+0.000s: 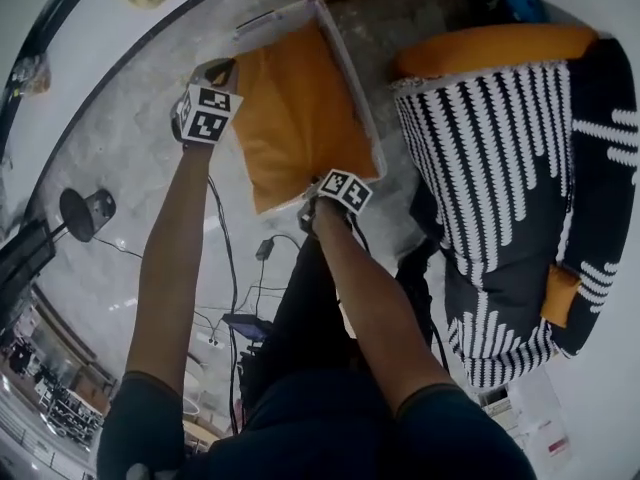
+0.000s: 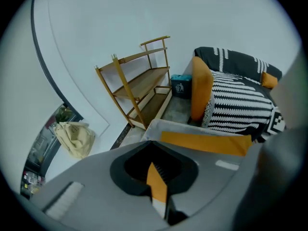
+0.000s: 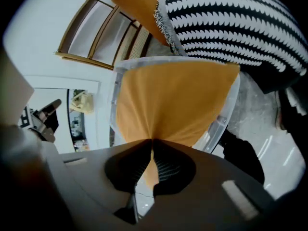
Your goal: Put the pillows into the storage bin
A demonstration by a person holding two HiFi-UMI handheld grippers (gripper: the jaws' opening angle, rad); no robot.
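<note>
Both your grippers are clamped shut on one plain orange pillow (image 1: 295,118). Your left gripper (image 2: 157,186) pinches a thin fold of its far edge. Your right gripper (image 3: 150,170) grips the near corner, where the smooth fabric gathers into creases. The flat, square pillow lies across the mouth of the clear storage bin (image 1: 352,76) on the floor.

The grey speckled floor (image 1: 120,148) carries a clear storage bin (image 1: 352,80), a wooden rack (image 2: 144,81), loose cables (image 1: 222,258) and a sofa (image 1: 500,188) with a striped cover.
</note>
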